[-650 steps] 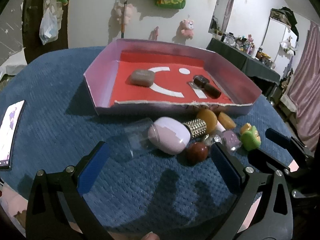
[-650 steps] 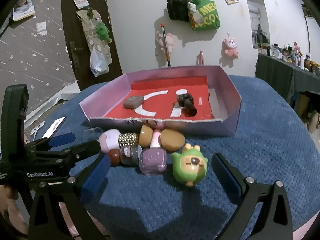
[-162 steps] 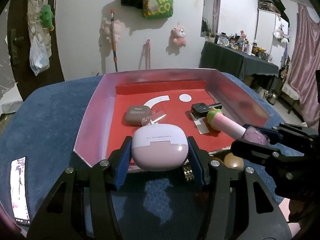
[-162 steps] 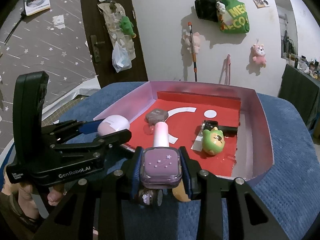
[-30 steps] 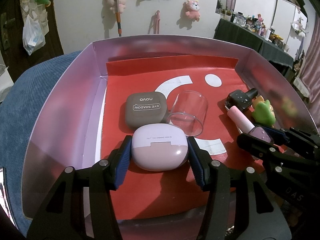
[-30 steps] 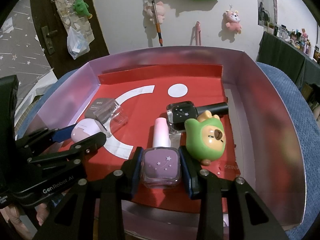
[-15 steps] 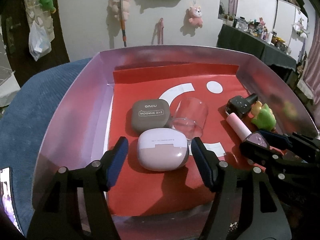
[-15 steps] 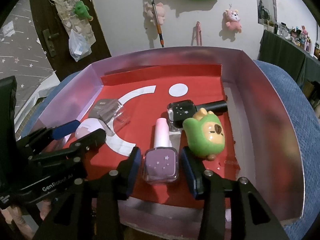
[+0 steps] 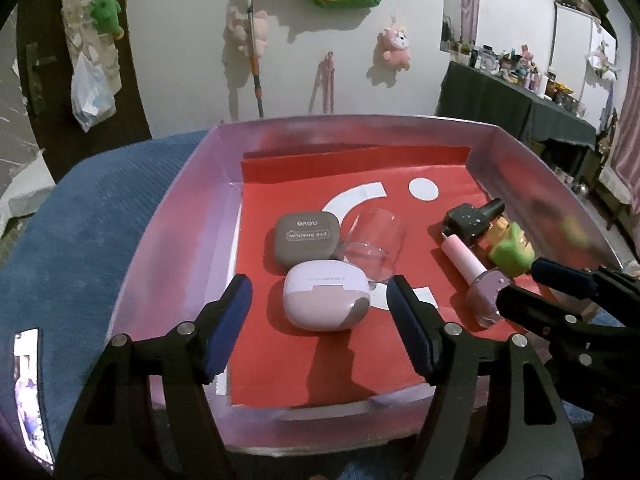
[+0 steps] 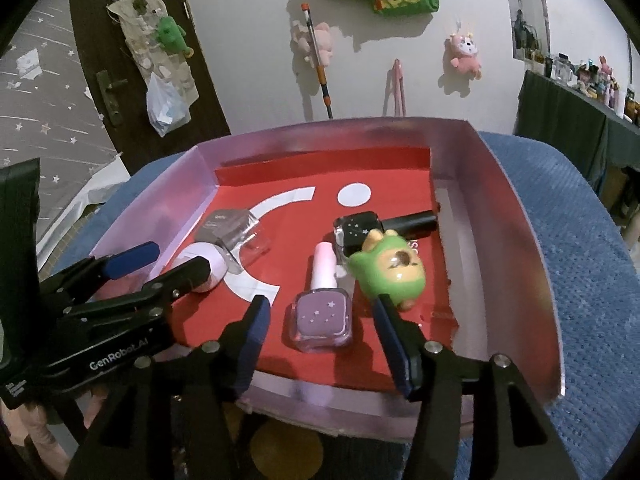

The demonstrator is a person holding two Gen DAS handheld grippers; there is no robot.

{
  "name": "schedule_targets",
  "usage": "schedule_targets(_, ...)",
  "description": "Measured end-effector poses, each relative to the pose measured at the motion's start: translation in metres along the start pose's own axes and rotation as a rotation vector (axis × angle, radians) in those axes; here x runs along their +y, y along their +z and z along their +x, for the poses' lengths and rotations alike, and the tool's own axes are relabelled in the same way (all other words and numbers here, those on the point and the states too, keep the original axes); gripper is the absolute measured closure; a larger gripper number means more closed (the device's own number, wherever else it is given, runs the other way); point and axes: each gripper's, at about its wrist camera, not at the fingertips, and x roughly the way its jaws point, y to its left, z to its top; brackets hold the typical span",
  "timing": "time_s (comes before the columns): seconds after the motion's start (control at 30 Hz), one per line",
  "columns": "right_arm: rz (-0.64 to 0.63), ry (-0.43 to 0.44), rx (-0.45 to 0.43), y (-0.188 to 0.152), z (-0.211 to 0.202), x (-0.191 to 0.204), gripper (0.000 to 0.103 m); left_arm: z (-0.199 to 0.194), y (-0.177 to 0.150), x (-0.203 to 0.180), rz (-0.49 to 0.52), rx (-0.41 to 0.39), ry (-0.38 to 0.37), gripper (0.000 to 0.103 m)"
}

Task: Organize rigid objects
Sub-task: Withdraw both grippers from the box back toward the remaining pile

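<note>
A pink-walled tray [image 9: 168,256] with a red floor holds the objects. The pale pink earbud case [image 9: 325,295] lies on the red floor, and my left gripper [image 9: 318,312] stands around it with jaws opening and pads clear of its sides. The purple nail-polish bottle [image 10: 320,316] with its pink cap lies flat; my right gripper [image 10: 320,324] straddles it, jaws opening, pads apart from it. A brown eye-shadow compact [image 9: 307,239], a clear cup [image 9: 374,244] on its side, a black polish bottle [image 10: 362,229] and a green toy figure [image 10: 390,274] also lie in the tray [image 10: 516,232].
The tray sits on a blue textured cloth [image 9: 80,232]. A phone [image 9: 30,392] lies on the cloth at the left. A yellowish round object [image 10: 286,454] shows below the tray's front wall. A wall with hung toys and a bag stands behind.
Both grippers opened and let go: the earbud case and the purple bottle now lie free on the tray floor. Both grippers drew back and up a little.
</note>
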Motion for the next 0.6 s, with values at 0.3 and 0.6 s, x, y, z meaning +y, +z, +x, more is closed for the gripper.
schedule_targets(0.3, 0.003, 0.025, -0.049, -0.003, -0.022, -0.001, 0.035, -0.020, 0.000, -0.007, 0.019, -0.035, 0.018, 0.028)
schedule_targets(0.6, 0.003, 0.035, -0.093, -0.004, -0.039, -0.001, 0.021, -0.030, -0.003, -0.006, 0.011, -0.048, 0.017, 0.017)
